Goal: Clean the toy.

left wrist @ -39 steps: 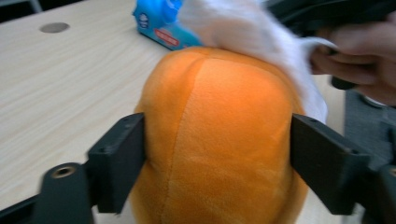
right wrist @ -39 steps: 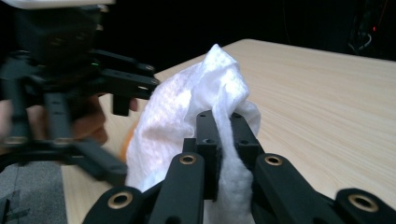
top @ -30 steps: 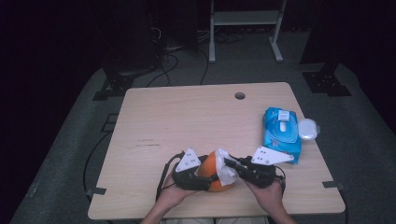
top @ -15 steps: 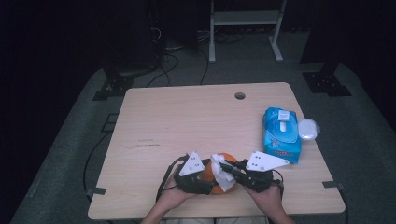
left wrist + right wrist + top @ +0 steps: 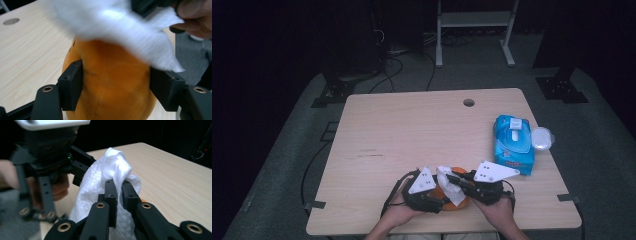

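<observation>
An orange fruit [image 5: 112,85] sits between the jaws of my left gripper [image 5: 116,86], which is shut on it near the table's front edge; in the high view the orange fruit [image 5: 443,192] peeks out beside the left gripper [image 5: 432,192]. My right gripper [image 5: 119,192] is shut on a white wipe [image 5: 105,177], pinched between its two black jaws. The white wipe [image 5: 120,27] drapes over the top of the fruit, and in the high view the wipe [image 5: 451,186] lies between both grippers, with the right gripper [image 5: 457,181] just right of it.
A blue pack of wet wipes [image 5: 513,142] lies at the table's right side with a round white lid [image 5: 542,138] beside it. A cable hole [image 5: 469,102] is near the far edge. The wooden table [image 5: 412,135] stands on grey floor.
The right gripper has drawn the wipe further across the top of the fruit, and both grippers shifted slightly to the right. The wipes pack has not moved.
</observation>
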Tool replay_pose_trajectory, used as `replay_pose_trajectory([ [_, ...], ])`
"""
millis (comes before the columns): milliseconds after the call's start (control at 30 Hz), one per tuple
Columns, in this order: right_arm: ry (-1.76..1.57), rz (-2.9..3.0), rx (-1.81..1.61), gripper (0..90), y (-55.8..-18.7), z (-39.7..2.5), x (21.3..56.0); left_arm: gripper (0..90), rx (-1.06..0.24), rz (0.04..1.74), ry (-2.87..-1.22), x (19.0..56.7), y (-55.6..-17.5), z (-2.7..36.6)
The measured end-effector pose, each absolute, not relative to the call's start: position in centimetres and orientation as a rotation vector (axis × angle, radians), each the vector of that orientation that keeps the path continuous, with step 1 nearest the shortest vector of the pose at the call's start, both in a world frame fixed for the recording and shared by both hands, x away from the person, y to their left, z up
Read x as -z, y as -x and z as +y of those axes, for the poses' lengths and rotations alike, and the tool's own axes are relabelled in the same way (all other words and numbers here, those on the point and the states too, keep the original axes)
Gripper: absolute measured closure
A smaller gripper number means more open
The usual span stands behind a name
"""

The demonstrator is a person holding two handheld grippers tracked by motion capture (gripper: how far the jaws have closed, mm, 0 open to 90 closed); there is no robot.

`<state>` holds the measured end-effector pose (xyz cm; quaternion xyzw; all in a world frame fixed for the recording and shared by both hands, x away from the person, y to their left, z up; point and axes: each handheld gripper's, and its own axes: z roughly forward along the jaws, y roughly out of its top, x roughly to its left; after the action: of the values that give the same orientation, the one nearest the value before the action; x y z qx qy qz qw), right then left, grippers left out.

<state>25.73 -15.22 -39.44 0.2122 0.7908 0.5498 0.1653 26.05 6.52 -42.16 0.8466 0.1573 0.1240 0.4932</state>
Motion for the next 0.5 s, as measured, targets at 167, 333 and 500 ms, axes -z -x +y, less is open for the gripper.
replay_pose_trajectory([
  [167, -0.742, 2.198, -1.543, 84.2, -27.0, -17.8, 39.5, 32.0, -0.265, 0.383, -2.035, 42.3, -26.2, 7.0],
  [333, -0.757, 2.236, -1.600, 84.1, -26.9, -18.2, 39.9, 13.5, -0.213, 0.438, -2.044, 42.6, -26.9, 6.8],
  [500, -0.678, 2.268, -1.625, 84.0, -26.5, -16.6, 39.6, 24.9, -0.254, 0.382, -2.066, 42.6, -26.1, 6.5],
])
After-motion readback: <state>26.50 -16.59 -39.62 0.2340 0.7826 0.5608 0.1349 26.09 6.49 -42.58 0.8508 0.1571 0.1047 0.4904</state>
